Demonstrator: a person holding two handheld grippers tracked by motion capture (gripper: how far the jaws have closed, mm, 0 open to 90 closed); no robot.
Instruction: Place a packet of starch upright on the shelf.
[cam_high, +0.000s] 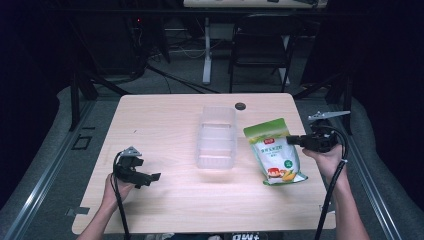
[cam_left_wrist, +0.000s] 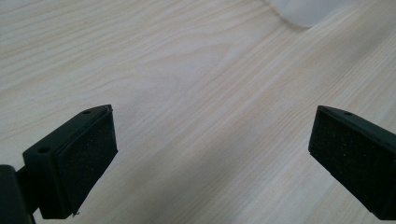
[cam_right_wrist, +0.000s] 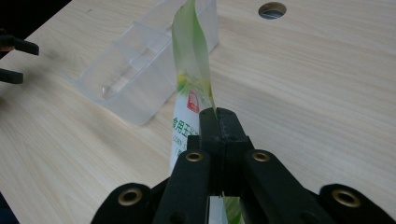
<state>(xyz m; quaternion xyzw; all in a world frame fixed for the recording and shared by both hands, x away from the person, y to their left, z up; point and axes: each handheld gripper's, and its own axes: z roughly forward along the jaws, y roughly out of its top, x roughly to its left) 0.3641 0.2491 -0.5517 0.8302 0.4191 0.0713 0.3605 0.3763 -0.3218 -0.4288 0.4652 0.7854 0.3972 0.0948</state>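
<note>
Table (cam_high: 165, 200): pale wood-grain top, smooth, matt with slight sheen. Bin (cam_high: 216, 137): clear frosted plastic, smooth; pouch (cam_high: 274, 151): glossy printed plastic film, green and white. Left gripper (cam_left_wrist: 212, 154) pads (cam_left_wrist: 88, 163): black, rough grainy rubber in matt black plastic.

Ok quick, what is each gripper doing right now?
Left gripper: open, holding nothing, over the bare table.
Right gripper: closed on the edge of the green snack bag.
</note>
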